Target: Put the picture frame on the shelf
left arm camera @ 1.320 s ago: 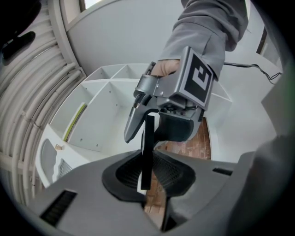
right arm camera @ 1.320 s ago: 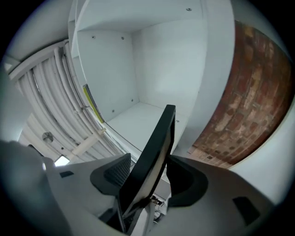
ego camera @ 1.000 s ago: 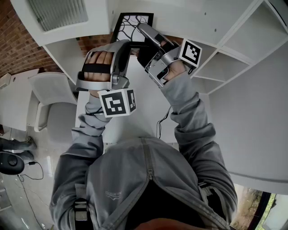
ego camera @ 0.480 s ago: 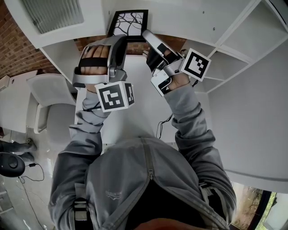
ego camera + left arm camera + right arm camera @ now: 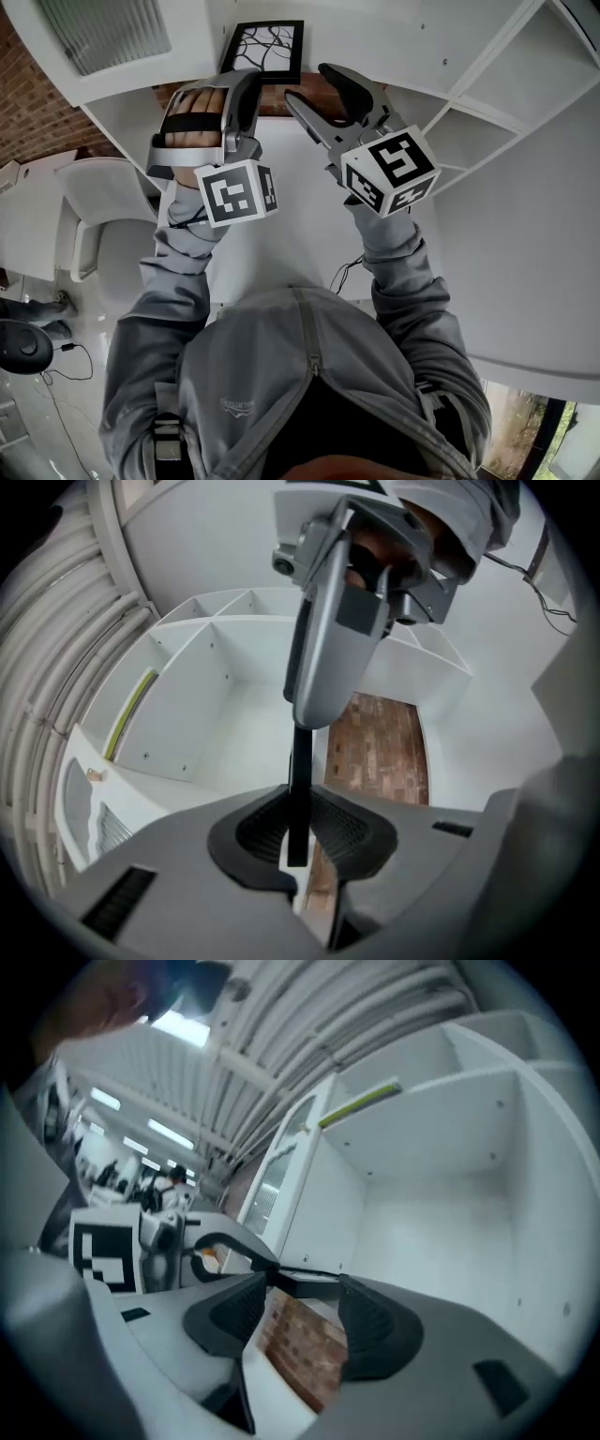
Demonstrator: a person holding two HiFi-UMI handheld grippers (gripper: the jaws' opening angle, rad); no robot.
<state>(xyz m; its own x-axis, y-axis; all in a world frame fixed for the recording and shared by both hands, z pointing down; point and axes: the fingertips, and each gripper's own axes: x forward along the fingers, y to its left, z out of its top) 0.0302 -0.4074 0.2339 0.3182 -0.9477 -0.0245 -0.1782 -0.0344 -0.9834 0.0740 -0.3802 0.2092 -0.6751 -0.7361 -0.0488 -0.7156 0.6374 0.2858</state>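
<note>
Lifting the picture frame (image 5: 265,49) toward the white shelf (image 5: 202,682)

The left tool (image 5: 298,836) was closed to a narrow gap, its pads pinching the frame's thin black edge. The frame hung upright in front of the shelf and did not seem to rest on a board yet. The right tool (image 5: 298,1309) stood open beside it, holding nothing. The frame's bottom edge should probably land squarely on a board, steadied by the free tool, before the grip loosened. The compartments in view held nothing visible except a yellowish strip (image 5: 128,714) on one wall.
</note>
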